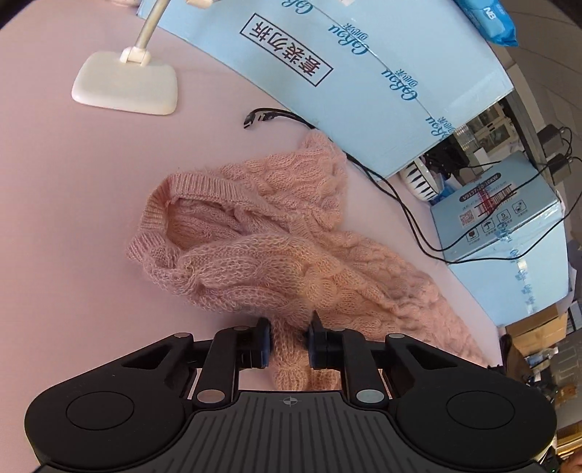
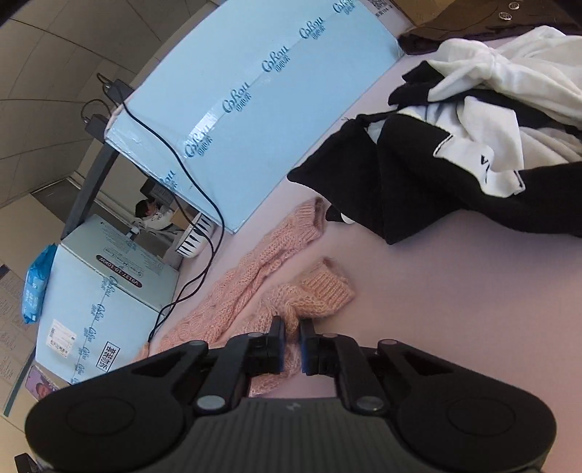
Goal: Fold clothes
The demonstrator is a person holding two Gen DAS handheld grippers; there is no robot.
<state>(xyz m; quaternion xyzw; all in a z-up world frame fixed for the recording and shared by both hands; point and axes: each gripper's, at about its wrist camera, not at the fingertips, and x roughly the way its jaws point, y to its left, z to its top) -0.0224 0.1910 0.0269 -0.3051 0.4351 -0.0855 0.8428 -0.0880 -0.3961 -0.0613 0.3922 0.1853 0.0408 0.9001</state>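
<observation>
We count one pink knitted sweater (image 1: pixel 276 251); two light-blue cartons (image 1: pixel 367 72), one long, one smaller (image 1: pixel 509 233); one white lamp base (image 1: pixel 125 85); one blue wipes pack (image 1: pixel 489 16); two black cables (image 1: pixel 407 207); one heap of black and white clothes (image 2: pixel 454 145), number uncertain; two grippers, left (image 1: pixel 289 342) and right (image 2: pixel 292 344).

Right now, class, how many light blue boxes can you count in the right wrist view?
2. A long box stands along the table's far edge; a smaller box sits lower left, beyond the pink sweater. More may be hidden.
</observation>
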